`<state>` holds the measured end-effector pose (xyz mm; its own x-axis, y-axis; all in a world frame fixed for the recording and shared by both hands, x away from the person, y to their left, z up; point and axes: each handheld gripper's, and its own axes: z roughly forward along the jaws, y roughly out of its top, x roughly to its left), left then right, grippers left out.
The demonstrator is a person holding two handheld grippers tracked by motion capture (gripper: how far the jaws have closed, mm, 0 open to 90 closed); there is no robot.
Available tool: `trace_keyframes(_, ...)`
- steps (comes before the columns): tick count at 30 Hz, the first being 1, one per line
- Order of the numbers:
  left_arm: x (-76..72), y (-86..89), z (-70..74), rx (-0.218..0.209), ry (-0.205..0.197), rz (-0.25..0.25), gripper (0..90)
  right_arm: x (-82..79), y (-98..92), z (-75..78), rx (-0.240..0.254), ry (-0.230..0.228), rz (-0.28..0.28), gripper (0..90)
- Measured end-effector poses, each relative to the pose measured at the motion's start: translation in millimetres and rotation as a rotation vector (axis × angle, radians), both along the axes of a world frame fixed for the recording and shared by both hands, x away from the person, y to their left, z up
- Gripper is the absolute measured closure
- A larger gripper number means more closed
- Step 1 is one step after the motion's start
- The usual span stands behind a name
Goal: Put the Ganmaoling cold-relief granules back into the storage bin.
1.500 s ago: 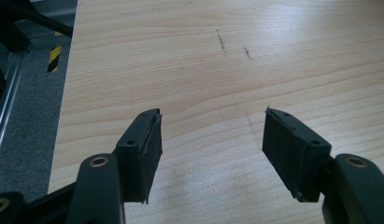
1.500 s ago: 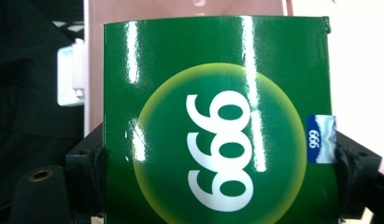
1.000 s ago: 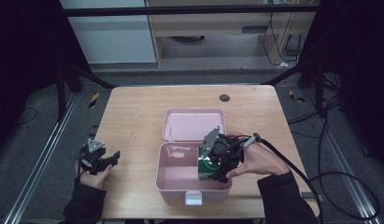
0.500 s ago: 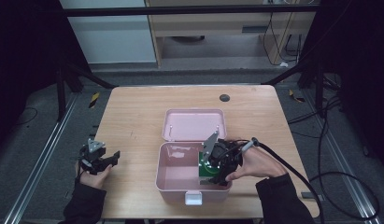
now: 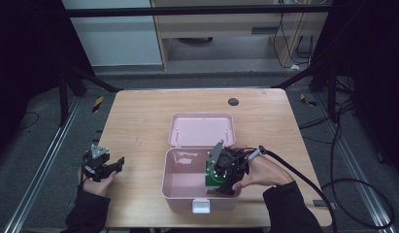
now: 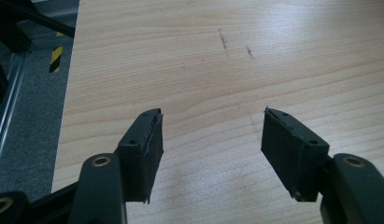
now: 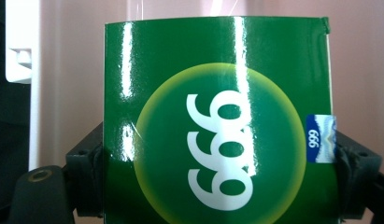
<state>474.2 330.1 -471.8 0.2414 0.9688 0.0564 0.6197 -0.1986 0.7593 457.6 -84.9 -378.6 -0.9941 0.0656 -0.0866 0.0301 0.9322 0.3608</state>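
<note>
Pale wood runs under everything: the table is the biggest thing in front of me, bare apart from a dark round spot near its far edge and the pink box sitting at its middle, lid thrown back toward the far side. My right hand-held gripper is down inside the box at its right-hand end, and its jaws are closed on the two side edges of a glossy green carton printed with white nines in a yellow-green circle; the carton stands between the jaws with pink wall behind it, so it is in the box but, as far as I can judge, not yet set down on the bottom. My left hand-held gripper hangs near the left edge of the table, well apart from the box, jaws spread wide with nothing between them. The risk I see is in the letting go: the carton is slick and pinched only at its edges, so if I open while it is tilted or off the floor it may topple or wedge against the wall, and pulling out at an angle could catch the rim and drag the light box, which my other hand is not steadying.
</note>
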Motion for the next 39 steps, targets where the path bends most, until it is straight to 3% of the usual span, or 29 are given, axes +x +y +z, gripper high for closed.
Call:
trace_keyframes(24, 0.1, 0.1, 0.0, 0.002, 0.000, 0.000, 38.4, 6.3, -3.2, -17.1, -0.013, 0.034, -0.013, 12.9)
trace_keyframes(27, 0.1, 0.1, 0.1, 0.001, 0.000, 0.000, 38.4, 7.1, -6.7, -14.0, 0.028, 0.042, -0.019, 13.3)
trace_keyframes(31, 0.2, 0.1, 0.0, 0.001, 0.000, 0.000, 38.3, 5.9, -9.4, -8.4, 0.033, 0.027, -0.021, 12.0)
trace_keyframes(35, 0.1, 0.0, 0.1, -0.002, 0.000, -0.002, 38.4, 3.7, -18.0, 11.0, 0.115, -0.021, -0.054, 12.5)
trace_keyframes(36, 0.1, 0.0, 0.1, -0.002, 0.000, -0.002, 38.5, 3.7, -18.0, 11.0, 0.115, -0.021, -0.054, 12.5)
trace_keyframes(37, 0.0, 0.0, 0.3, -0.005, 0.000, -0.005, 38.8, 4.0, -26.7, 23.8, 0.187, -0.064, -0.091, 13.4)
trace_keyframes(39, -0.2, 0.0, 0.5, -0.006, 0.000, -0.007, 39.2, 3.6, -30.7, 28.6, 0.209, -0.083, -0.113, 14.5)
